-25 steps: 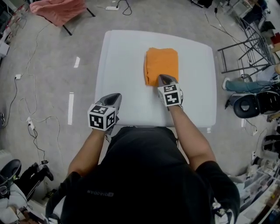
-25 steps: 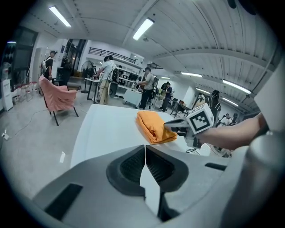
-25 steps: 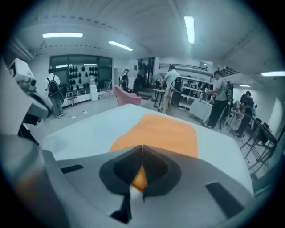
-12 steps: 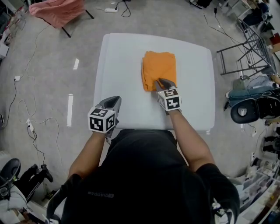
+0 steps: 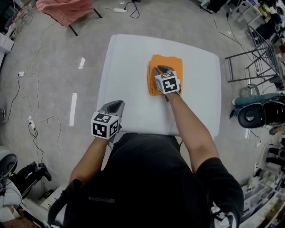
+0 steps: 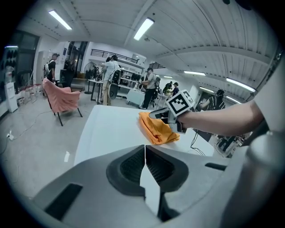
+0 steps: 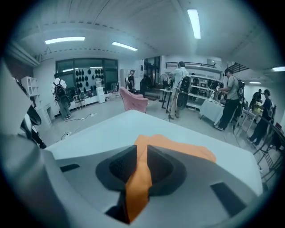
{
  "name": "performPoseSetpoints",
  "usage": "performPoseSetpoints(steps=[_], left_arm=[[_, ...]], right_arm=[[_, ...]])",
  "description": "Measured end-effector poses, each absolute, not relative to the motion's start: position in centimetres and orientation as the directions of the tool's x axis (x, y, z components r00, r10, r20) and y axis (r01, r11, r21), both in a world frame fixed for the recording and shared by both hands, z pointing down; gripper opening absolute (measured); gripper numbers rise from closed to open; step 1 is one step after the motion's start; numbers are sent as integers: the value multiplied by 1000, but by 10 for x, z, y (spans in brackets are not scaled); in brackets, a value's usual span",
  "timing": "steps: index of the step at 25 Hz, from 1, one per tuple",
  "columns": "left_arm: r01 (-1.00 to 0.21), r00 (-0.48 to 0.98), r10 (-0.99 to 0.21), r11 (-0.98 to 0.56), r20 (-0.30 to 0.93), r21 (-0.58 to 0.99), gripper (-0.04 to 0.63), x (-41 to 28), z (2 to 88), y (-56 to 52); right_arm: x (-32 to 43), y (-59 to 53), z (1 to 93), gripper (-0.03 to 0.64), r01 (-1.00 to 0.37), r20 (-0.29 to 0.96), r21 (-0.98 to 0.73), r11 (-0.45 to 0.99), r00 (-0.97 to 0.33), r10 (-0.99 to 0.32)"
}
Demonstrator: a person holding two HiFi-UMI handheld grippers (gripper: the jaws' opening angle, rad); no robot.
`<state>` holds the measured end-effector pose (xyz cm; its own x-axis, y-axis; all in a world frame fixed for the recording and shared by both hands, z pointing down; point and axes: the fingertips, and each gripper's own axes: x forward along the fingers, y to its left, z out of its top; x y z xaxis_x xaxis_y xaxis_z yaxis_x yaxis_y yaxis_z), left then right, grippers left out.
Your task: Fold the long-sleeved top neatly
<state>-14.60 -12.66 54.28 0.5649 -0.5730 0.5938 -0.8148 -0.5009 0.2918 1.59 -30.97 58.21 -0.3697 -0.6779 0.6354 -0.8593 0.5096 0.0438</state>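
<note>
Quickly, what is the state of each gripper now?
Left gripper: closed, empty.
Right gripper: slightly open over the folded orange top, not gripping it.

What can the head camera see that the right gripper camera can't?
Only the head view: the left gripper, the person's black shirt and cables on the floor. Only the right gripper view: ceiling lights, people standing at far tables, and orange showing in the gap between the right gripper's slightly parted jaws. Both: the orange top, the white table and the pink chair.
</note>
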Motion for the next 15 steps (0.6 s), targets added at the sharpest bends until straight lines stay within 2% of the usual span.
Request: performPoseSetpoints(steps=[8, 15], left_arm=[[-860, 502, -600, -426, 623, 282, 9, -177, 546, -106], [-860, 502, -604, -424, 619, 284, 9, -193, 545, -100]], right_arm=[[10, -361, 620, 110, -905, 729, 5, 426, -288, -621], [5, -348, 601, 130, -913, 689, -12, 407, -302, -658]])
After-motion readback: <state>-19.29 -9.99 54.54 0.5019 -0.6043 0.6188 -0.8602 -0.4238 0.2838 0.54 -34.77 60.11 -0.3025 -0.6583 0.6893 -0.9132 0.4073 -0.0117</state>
